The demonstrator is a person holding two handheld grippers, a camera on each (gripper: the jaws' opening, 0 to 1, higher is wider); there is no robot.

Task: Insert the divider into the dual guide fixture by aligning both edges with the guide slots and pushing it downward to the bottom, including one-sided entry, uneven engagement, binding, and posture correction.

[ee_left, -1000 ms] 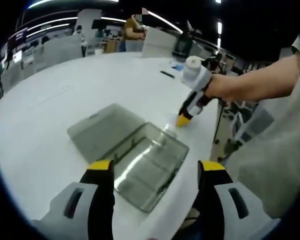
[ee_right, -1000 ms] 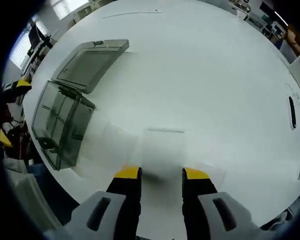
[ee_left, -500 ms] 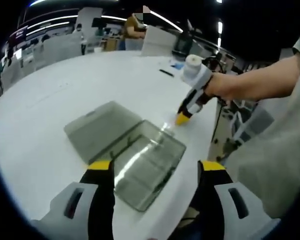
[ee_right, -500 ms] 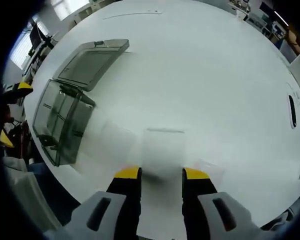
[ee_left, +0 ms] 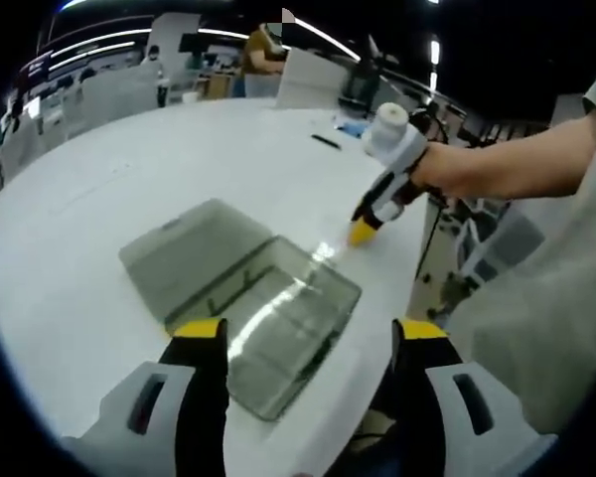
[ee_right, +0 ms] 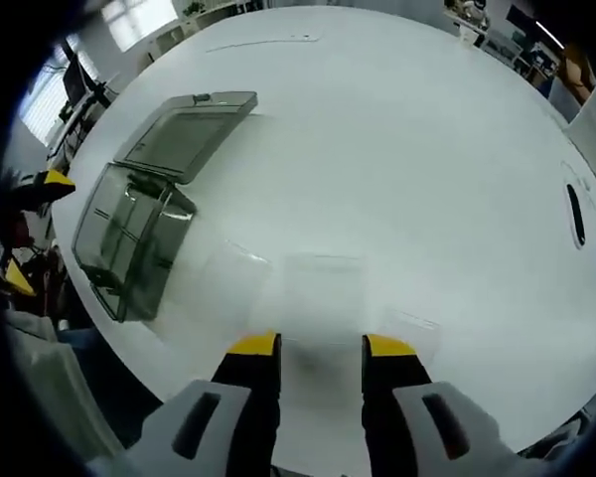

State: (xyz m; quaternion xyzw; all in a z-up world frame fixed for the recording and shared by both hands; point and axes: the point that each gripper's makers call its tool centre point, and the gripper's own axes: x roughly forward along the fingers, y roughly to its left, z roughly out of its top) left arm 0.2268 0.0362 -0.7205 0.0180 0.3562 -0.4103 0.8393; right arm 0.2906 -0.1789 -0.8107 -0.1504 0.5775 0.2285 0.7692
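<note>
Spread wide and holding nothing, the left gripper [ee_left: 310, 338] hangs in the left gripper view over the near edge of the round white table [ee_left: 99, 199], its two yellow-tipped jaws rising either side of a smoky clear box [ee_left: 283, 333]. The box sits near the table's edge with its hinged lid [ee_left: 189, 253] folded flat on the tabletop beside it. Just past the box's far corner, the right gripper [ee_left: 363, 231] points its yellow tip steeply down at the table, held by a hand [ee_left: 432, 169] on a bare forearm coming in from the right; whether it pinches anything cannot be told here. Beyond it a dark pen [ee_left: 326, 142] lies on the table, with open white surface to the left.

In the right gripper view, the right gripper [ee_right: 318, 350] has its jaws set apart with several clear dividers [ee_right: 323, 288] lying flat on the table just ahead of them; no grip on them is visible. The box [ee_right: 129, 243] and its open lid [ee_right: 184, 134] lie well to the left, with the left gripper's yellow tips [ee_right: 52, 179] beside the box. Wide bare table spreads ahead and to the right, where the dark pen [ee_right: 574, 214] lies near the rim.
</note>
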